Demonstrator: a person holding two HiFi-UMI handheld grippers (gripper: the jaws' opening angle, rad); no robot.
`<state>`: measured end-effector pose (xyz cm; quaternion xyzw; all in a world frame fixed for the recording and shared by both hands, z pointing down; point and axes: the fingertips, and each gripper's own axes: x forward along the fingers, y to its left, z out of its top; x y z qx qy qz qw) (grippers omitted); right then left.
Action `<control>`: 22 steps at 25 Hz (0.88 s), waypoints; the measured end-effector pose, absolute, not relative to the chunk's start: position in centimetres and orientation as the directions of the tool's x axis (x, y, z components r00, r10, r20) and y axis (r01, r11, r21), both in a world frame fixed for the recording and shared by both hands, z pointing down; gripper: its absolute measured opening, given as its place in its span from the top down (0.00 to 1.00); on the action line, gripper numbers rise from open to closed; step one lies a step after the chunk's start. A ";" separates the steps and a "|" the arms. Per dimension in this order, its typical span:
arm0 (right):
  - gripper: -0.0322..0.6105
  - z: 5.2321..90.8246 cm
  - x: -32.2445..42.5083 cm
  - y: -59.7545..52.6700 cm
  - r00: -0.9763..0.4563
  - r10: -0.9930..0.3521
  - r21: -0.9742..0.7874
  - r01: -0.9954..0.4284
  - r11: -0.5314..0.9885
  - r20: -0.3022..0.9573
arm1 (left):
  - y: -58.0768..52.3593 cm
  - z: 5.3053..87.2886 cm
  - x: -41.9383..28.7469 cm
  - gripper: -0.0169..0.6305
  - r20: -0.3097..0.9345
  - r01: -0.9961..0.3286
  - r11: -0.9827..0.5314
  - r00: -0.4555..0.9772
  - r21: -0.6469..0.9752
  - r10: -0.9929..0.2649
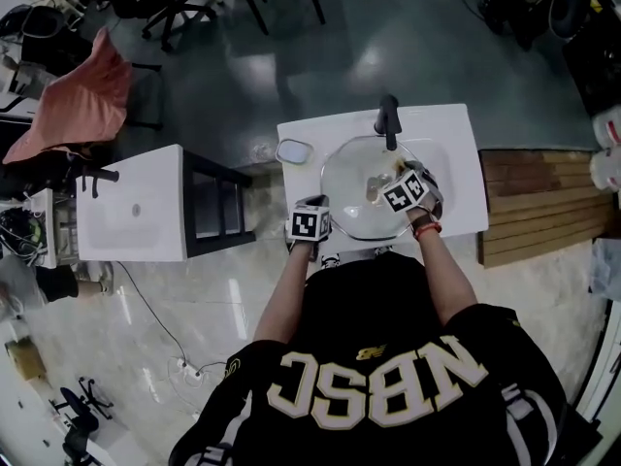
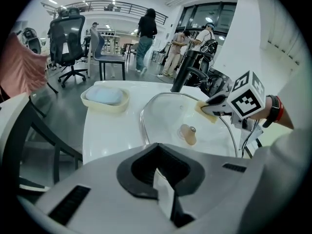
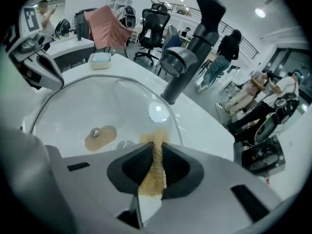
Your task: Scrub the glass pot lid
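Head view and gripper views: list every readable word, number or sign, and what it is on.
"NBSC", large letters, reversed in view, on the black shirt.
Small gold emblem above it: too small to read.
Left marker cube, right marker cube: patterns only, no letters.

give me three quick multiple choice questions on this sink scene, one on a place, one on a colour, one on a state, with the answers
1. Where is the soap dish?
A) on the sink top, to the left of the lid
B) inside the basin
C) on the floor

2. What colour is the tap?
A) red
B) black
C) gold

3. What is the right gripper doing?
A) open and empty
B) shut on the tap
C) shut on a sponge

Answers: 1 A, the dish sits on the white top beside the lid. 2 B, the tap is all black. 3 C, its jaws pinch the sponge between them.
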<state>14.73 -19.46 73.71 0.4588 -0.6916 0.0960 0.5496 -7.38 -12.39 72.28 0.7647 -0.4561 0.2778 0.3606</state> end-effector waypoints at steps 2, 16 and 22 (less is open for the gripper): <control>0.86 73.7 15.0 -18.3 0.025 -0.502 0.355 -0.739 0.573 0.864 | -12.4 72.3 -7.6 0.95 0.753 -0.895 -0.328 0.435 0.302 -0.494; 0.86 74.3 11.5 -8.9 -0.119 -0.258 0.104 -0.698 0.709 0.959 | -12.4 72.3 -7.2 0.95 0.738 -0.883 -0.334 0.463 0.331 -0.492; 0.86 74.4 6.8 -6.7 -0.217 -0.226 0.037 -0.637 0.770 0.950 | -12.4 72.2 -7.1 0.95 0.739 -0.884 -0.337 0.459 0.324 -0.492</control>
